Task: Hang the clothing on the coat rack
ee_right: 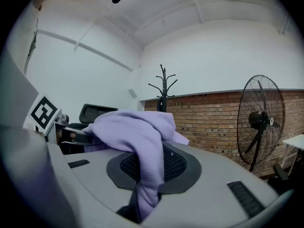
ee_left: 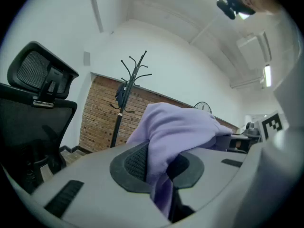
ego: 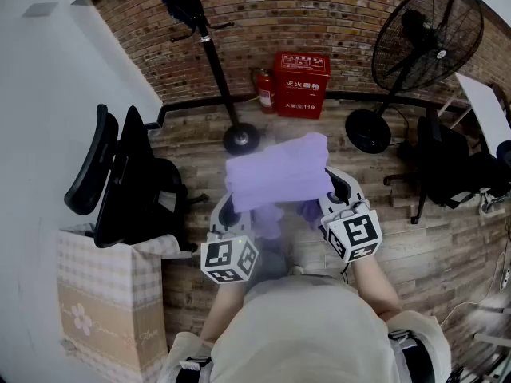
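Observation:
A lilac garment [ego: 277, 172] hangs stretched between my two grippers, held up in front of the person. My left gripper [ego: 230, 211] is shut on its left edge; the cloth [ee_left: 164, 156] is pinched between the dark pads [ee_left: 133, 163]. My right gripper [ego: 332, 199] is shut on the right edge, with the fabric [ee_right: 145, 160] folded over its pads [ee_right: 178, 165]. The black coat rack [ego: 209, 54] stands ahead against the brick wall, its round base [ego: 240, 138] on the wooden floor. Its hooked top [ee_left: 135, 68] shows in the left gripper view and also [ee_right: 163, 82] in the right gripper view.
A black office chair [ego: 120, 178] and a checked paper bag [ego: 108, 298] stand at the left. A red fire-equipment box [ego: 302, 84] and an extinguisher [ego: 265, 91] sit by the wall. A large black floor fan [ego: 423, 38] and another chair [ego: 447, 166] are at the right.

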A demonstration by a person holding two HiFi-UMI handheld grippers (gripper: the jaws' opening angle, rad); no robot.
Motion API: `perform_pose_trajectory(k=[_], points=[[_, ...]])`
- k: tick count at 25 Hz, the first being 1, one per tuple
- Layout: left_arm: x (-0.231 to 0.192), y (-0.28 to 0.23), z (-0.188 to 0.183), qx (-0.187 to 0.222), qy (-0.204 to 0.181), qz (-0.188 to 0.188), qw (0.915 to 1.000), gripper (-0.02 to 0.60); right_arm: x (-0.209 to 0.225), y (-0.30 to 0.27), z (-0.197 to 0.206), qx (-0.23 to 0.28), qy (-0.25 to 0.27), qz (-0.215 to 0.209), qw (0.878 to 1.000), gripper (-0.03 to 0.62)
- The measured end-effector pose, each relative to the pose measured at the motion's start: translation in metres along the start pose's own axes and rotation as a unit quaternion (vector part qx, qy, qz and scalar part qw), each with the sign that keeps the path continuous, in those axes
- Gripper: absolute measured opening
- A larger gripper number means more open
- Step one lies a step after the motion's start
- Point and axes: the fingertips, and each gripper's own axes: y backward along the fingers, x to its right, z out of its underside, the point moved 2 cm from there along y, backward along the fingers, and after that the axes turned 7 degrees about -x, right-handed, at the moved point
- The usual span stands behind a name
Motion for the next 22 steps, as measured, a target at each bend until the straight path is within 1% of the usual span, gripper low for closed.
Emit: perform_pose_trajectory(k=[4,7,12,22], points=[[0.013,0.03,0.004,0.003,-0.004,0.008,1.0,0.048,-0.015,0.032,0.007,0.0,-0.007,0.005,1.0,0.049],[0.015,0.043,0.002,0.009,-0.012,0.005,0.9999,0.048,-0.023,0.041,0.004,0.006,0.002,0.003,1.0,0.049],[0.015,0.05,-0.004,0.019,-0.015,-0.001,0.9997,0.048,-0.028,0.045,-0.003,0.016,0.006,-0.004,1.0,0.049],[0.028,0.059,0.002,0.024,-0.011,-0.007,0.9996,0.048,-0.024,0.059,-0.001,0.019,0.014,-0.014,1.0,0.049]])
